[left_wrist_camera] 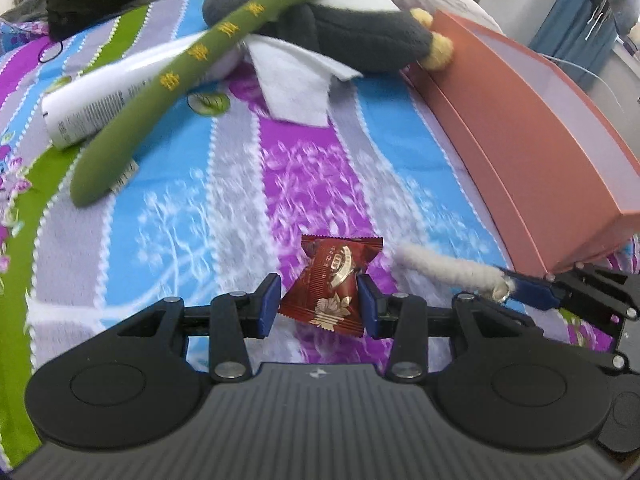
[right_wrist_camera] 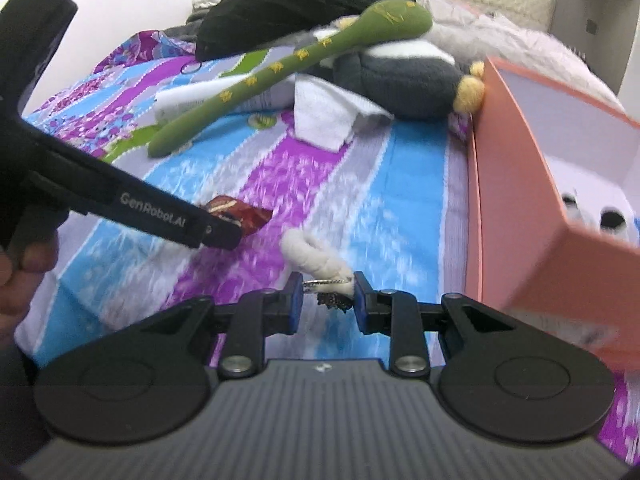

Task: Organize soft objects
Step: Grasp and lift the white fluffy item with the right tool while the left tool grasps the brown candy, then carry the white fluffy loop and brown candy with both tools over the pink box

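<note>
The left claw (left_wrist_camera: 318, 306) is clamped on a red candy wrapper (left_wrist_camera: 332, 284), its blue pads pressing the packet's two sides, and the right claw (right_wrist_camera: 324, 300) is closed on the ringed end of a white fuzzy cord (right_wrist_camera: 316, 258), whose loose length curls out ahead of the pads. Both hang over the striped bedspread (right_wrist_camera: 416, 184), just beside the pink box (right_wrist_camera: 516, 184), the landmark here: the right claw sits close to its near wall and the left claw lies on the right claw's far side from the box. To my eye, the step in hand is carrying both pieces to the box. Doing it well means keeping both grips firm, lifting above the wall before crossing it, and letting the cord's free end clear the rim so it does not drag. A white plush item already shows inside. Farther from the box lie a green plush stick (left_wrist_camera: 200, 64), a white tube (left_wrist_camera: 108, 96) and a white cloth (left_wrist_camera: 296, 84); a grey plush toy (left_wrist_camera: 352, 36) touches its far end.
</note>
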Tool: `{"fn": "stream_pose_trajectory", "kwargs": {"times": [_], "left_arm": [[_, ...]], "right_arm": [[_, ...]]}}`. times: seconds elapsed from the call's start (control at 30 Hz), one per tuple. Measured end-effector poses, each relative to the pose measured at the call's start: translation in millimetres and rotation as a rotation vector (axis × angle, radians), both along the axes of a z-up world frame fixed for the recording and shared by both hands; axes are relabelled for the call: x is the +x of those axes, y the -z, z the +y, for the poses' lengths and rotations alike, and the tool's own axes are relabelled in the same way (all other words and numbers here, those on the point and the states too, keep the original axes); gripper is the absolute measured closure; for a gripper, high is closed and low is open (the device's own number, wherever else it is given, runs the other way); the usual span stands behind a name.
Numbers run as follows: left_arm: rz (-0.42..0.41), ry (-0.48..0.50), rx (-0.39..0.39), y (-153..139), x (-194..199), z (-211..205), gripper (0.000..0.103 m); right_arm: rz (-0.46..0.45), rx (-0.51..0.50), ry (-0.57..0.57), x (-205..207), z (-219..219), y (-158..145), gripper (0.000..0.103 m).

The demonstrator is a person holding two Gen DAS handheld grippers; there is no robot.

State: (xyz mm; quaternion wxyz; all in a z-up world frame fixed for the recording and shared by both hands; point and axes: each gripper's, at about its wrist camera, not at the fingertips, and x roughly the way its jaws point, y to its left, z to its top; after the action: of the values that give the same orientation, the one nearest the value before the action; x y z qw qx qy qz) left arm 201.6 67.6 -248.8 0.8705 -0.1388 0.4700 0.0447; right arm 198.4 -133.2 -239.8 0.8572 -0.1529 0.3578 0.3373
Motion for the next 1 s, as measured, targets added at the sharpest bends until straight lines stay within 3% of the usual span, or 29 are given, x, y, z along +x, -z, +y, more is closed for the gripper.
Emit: {"fn": "stream_pose_trajectory", "kwargs": {"times": [0.1,0.23,0.4,1.0], "left_arm": [[0.014,0.01,-0.01,2,-5,-5,0.055],[0.022,0.024,-0.016,2,-8,-9,0.053],[0.028,0.04,-0.04,1,-10,-8,0.045],[0.03,0.116,-0.006,5,6,-14,0.045]], "right_arm": [[0.074,0.025,0.009,-3,-9,3,0.073],[0.103,0.05,-0.007,-7,-12,3,0.071],[0.111,0.078,-0.006,-2,-8,3,0.057],[0.141,0.021,-0.01,-6,0,22,0.058]]}}
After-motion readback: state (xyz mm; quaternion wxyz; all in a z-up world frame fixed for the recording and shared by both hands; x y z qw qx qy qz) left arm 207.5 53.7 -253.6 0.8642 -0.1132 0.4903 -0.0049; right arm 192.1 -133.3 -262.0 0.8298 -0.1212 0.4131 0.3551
